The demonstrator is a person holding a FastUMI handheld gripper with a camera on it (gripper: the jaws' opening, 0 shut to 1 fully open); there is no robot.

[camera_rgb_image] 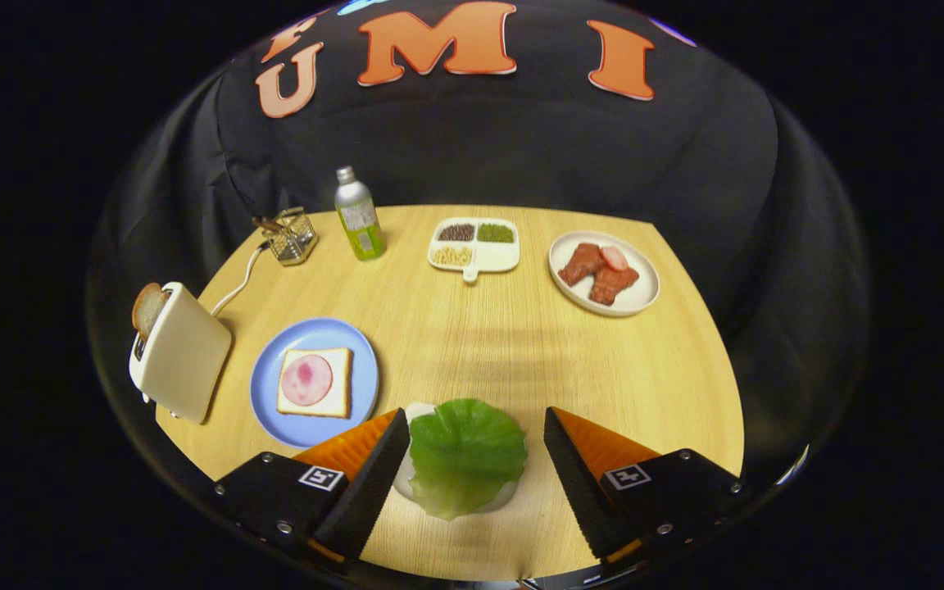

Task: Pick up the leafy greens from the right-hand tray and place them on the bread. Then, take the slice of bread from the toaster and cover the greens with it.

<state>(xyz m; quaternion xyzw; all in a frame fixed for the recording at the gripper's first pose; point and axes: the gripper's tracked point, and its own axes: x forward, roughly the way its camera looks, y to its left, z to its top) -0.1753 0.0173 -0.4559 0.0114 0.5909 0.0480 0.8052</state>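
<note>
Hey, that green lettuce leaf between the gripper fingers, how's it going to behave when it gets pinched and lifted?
The lettuce leaf looks thin and crinkled, so it will probably flop and fold. It seems light, lying loose on its small white tray. The gripper is open around it; a pinch may catch only an edge.

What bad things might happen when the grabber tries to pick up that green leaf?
The gripper is open around the leafy greens, which lie flat on a small white tray. The fingers may slide over the thin leaf, or nudge the tray instead. The bread on the blue plate carries a round meat slice, so a floppy leaf might land crooked. The toaster stands close beside that plate and might get bumped.
</note>
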